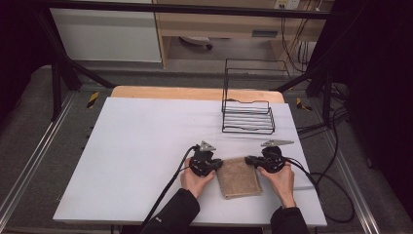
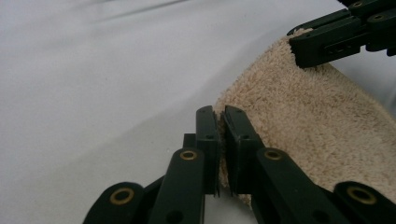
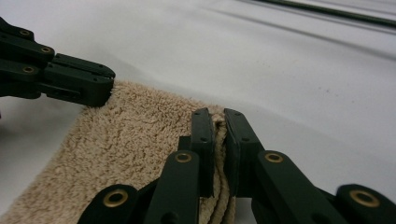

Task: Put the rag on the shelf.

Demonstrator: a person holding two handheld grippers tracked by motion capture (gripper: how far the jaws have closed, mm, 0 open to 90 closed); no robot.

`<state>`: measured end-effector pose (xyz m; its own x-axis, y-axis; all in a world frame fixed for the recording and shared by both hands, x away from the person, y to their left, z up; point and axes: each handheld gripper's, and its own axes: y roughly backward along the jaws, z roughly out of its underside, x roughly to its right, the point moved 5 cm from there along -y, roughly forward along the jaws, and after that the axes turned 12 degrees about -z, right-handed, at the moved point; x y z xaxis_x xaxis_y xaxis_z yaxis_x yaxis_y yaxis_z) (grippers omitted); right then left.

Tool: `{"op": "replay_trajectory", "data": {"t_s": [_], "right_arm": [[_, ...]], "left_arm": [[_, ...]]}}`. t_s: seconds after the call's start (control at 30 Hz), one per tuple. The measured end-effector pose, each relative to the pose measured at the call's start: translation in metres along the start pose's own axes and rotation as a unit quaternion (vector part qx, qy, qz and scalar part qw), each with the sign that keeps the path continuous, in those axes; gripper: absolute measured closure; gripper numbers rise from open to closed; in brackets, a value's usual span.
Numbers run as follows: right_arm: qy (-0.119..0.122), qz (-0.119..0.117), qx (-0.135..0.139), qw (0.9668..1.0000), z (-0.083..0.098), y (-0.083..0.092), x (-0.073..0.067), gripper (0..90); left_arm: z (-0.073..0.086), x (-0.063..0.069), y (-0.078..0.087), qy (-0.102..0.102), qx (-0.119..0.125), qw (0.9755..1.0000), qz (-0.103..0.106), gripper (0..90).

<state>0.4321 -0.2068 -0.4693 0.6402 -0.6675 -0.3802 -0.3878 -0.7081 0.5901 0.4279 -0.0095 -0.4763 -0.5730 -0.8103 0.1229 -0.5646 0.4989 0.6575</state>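
In the high view we see our two hands low down, the left gripper (image 1: 217, 165) and right gripper (image 1: 249, 160) at the far corners of a folded tan fluffy towel (image 1: 238, 178) on the white desk (image 1: 136, 146), near a black wire rack (image 1: 248, 117).

In the left gripper view our jaws pinch the towel's (image 2: 317, 121) corner.

In the right gripper view our jaws pinch its (image 3: 130, 140) other corner.

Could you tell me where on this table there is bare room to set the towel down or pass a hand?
The table is bare across its left half, and along the far edge left of the wire rack. It is crowded near the front right, where the left gripper and right gripper pinch the towel, just below the rack.
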Motion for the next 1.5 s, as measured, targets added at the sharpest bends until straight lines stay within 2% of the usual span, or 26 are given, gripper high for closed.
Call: {"op": "replay_trajectory", "data": {"t_s": [0.43,0.63,0.8,1.07,1.5], "right_arm": [[0.019,0.002,0.034,0.9992,-0.008,0.019,-0.015,83.4],[0.025,0.004,0.047,0.9986,-0.011,0.027,-0.021,83.6],[0.029,0.007,0.064,0.9975,-0.016,0.036,-0.026,83.7],[0.041,0.014,0.09,0.995,-0.022,0.048,-0.032,83.8],[0.06,0.024,0.131,0.9893,-0.034,0.067,-0.041,83.8]], "left_arm": [[-0.01,0.006,0.021,-0.003,0.042,0.9991,0.006,84.9],[-0.019,0.01,0.031,-0.018,0.055,0.9983,-0.001,85.1],[-0.026,0.013,0.039,-0.02,0.067,0.9975,0.001,85.2],[-0.037,0.017,0.048,-0.035,0.084,0.9959,0.0,85.2],[-0.057,0.022,0.061,-0.046,0.111,0.9927,-0.002,85.3]]}}
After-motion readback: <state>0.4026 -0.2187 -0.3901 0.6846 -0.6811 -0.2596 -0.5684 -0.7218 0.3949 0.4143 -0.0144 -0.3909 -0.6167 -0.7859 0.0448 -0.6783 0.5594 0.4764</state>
